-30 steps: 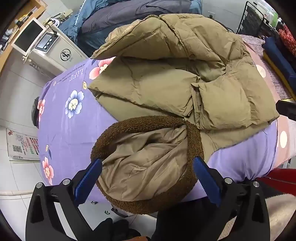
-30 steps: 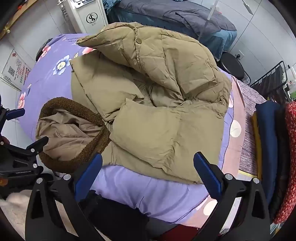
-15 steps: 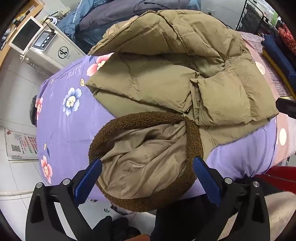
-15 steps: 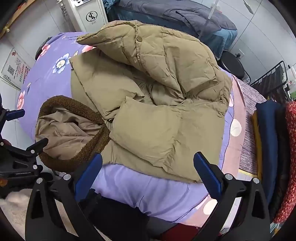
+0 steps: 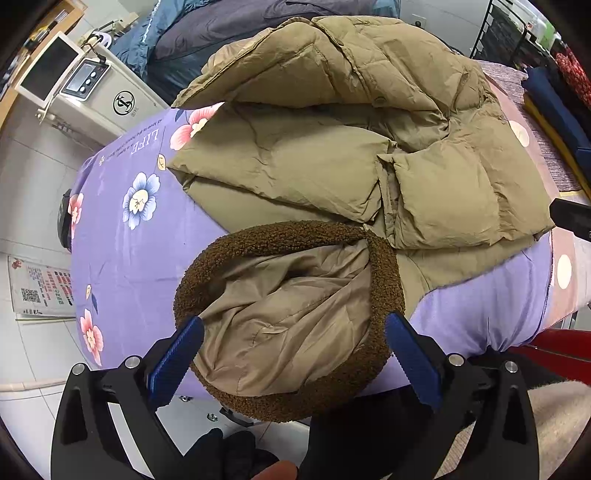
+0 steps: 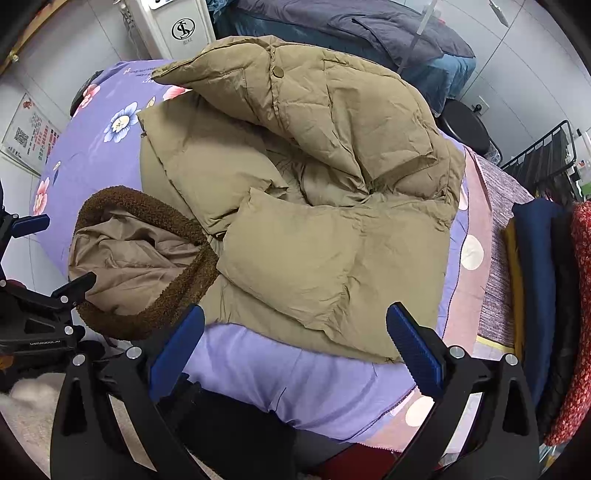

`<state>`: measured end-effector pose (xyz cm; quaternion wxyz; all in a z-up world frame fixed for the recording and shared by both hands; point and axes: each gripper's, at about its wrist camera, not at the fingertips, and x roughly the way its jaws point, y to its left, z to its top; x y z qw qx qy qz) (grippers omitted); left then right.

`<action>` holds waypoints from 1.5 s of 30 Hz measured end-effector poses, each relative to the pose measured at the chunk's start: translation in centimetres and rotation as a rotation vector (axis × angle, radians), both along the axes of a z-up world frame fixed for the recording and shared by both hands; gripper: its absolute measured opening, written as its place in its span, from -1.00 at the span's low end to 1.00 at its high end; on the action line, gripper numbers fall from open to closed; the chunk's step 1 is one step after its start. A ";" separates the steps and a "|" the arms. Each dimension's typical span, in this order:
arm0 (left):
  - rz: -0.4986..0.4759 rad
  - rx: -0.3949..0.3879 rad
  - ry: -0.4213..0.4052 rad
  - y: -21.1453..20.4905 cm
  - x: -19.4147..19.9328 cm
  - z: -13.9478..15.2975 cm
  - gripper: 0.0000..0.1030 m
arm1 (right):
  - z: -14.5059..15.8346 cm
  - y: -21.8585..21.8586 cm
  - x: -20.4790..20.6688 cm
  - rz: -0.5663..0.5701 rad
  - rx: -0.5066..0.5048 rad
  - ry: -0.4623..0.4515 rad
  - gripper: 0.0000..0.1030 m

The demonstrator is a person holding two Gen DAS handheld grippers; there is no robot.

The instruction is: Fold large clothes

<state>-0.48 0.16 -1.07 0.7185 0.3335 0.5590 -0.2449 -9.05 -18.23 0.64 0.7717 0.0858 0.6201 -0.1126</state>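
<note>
A large khaki puffer jacket (image 5: 332, 147) lies partly folded on a purple flowered sheet (image 5: 122, 236); it also shows in the right wrist view (image 6: 314, 206). Its hood (image 5: 288, 317), trimmed in brown fleece, hangs over the near table edge with the lining up; the right wrist view shows the hood (image 6: 140, 258) too. My left gripper (image 5: 293, 354) is open, its blue pads either side of the hood. My right gripper (image 6: 295, 350) is open and empty, just off the jacket's near hem. The left gripper (image 6: 29, 254) shows at the left of the right wrist view.
A white machine (image 5: 92, 99) stands past the table's far left corner. A bed with dark bedding (image 6: 351, 33) lies behind. Folded clothes (image 6: 546, 295) are stacked at the right on a pink dotted cloth (image 6: 476, 258). A black wire rack (image 6: 543, 155) is at far right.
The left wrist view has shifted a little: the jacket and hood sit slightly higher and further left in frame. Both grippers stay open. The right view is almost unchanged.
</note>
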 end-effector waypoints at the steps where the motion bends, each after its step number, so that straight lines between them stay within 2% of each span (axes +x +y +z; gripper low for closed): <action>1: 0.000 0.000 0.000 0.0 0.0 0.0 0.88 | 0.0 0.0 0.0 -0.001 0.000 0.000 0.89; 45: 0.003 0.008 0.021 0.1 0.0 -0.1 0.88 | -0.4 0.3 -0.3 0.002 0.000 0.003 0.89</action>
